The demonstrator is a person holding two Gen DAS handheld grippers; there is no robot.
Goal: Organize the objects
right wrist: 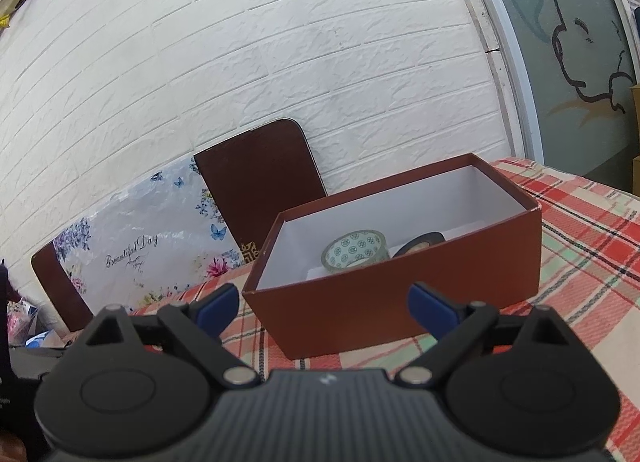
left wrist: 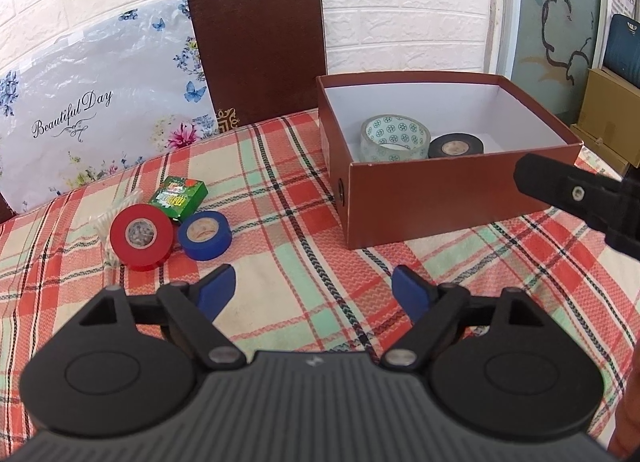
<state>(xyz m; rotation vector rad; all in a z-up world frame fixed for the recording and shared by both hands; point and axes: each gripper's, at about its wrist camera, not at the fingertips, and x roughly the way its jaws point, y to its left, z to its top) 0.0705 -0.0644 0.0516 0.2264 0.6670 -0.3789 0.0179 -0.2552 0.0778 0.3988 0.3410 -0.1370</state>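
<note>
On the plaid tablecloth [left wrist: 304, 222], the left gripper [left wrist: 314, 288] hangs over bare cloth with its blue-padded jaws spread wide and nothing between them. Ahead of it and off to its left lie the loose things: a red tape roll [left wrist: 142, 237] lying flat, a blue tape roll [left wrist: 205, 235] just beside it on the right and nearer the left pad, a small green box [left wrist: 179, 197] behind the two rolls and touching or nearly touching them, and a pale crinkled packet [left wrist: 108, 230] partly hidden under the red roll. All of these sit clear of the jaws; the blue roll is the closest, just beyond the left fingertip.

Ahead and to the right stands the open brown box [left wrist: 440, 198] with a white lining. Inside it, near the front wall, a clear patterned tape roll [left wrist: 394, 138] leans against that wall, and a black tape roll [left wrist: 456, 146] lies flat just to its right.

From the right wrist view, the right gripper [right wrist: 324, 304] also stands wide open and empty, its fingertips framing the near wall of the brown box [right wrist: 400, 302], which is close in front. Over the rim show the patterned roll [right wrist: 354, 250] and part of the black roll [right wrist: 420, 244]. In the left view, a black finger of the right gripper [left wrist: 568, 190] shows beside the box's right front corner.

Against the white brick wall [right wrist: 280, 62] lean a floral board [left wrist: 96, 102] and a dark brown board [left wrist: 256, 54].
</note>
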